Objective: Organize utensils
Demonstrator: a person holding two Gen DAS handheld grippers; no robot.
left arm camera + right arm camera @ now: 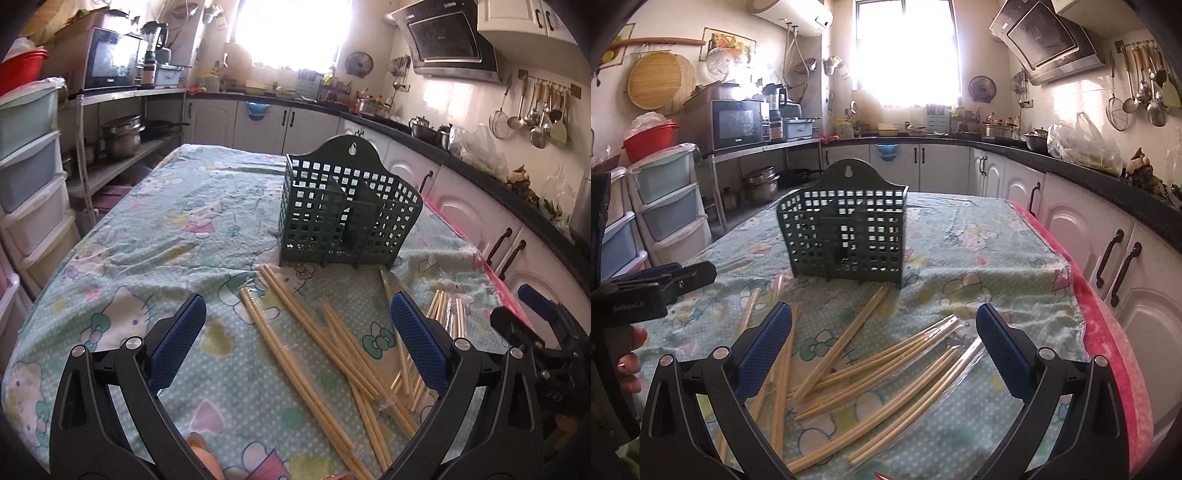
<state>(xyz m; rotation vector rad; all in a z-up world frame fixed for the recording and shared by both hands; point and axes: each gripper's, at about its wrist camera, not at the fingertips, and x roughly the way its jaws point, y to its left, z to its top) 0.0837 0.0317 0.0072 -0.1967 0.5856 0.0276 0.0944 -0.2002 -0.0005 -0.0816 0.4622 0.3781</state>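
Bamboo chopsticks [871,362] lie scattered before the upright green holder [849,236].

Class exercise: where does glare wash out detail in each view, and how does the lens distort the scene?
Left wrist view: the window is blown out white, and the counter edge bows with fisheye curvature. Right wrist view: the window glares equally, backlighting the green basket; corners go black.

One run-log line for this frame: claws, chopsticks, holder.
left claw: open, empty | right claw: open, empty | chopsticks: scattered loose on tablecloth | green holder: upright, no chopsticks inside
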